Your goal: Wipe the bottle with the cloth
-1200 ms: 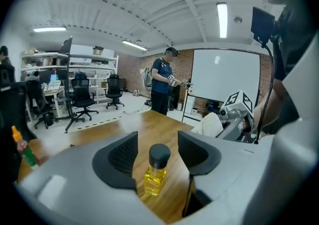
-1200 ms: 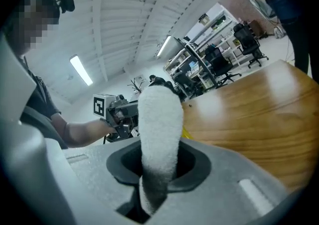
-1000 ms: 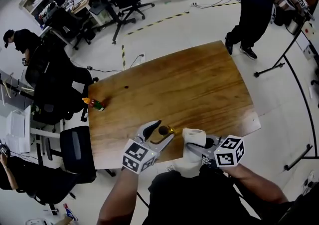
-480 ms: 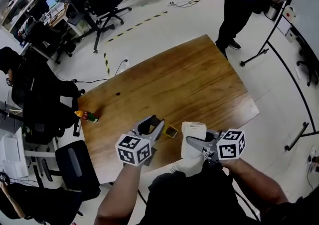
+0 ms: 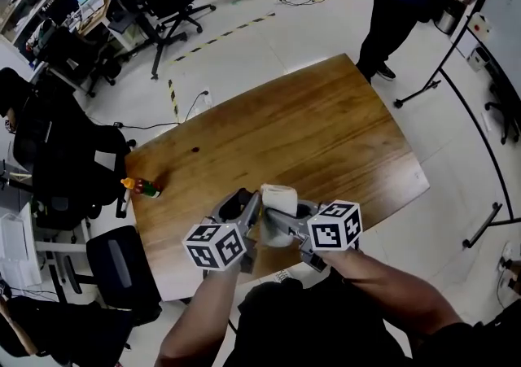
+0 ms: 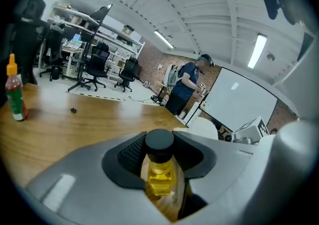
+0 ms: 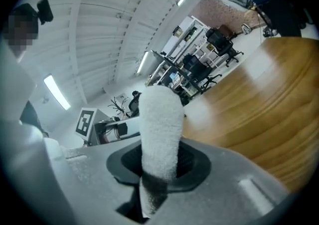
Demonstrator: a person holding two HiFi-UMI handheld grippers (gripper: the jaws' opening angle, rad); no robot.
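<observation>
Wooden table (image 5: 326,137) with a glossy brown top and rounded corners, standing on a pale floor (image 5: 269,40). Near the table's left edge in the head view stands a red sauce bottle (image 5: 140,188), upright, with an orange cap and green label. Farther in, well apart from it, lies a small dark speck (image 5: 194,149), too small to identify.
</observation>
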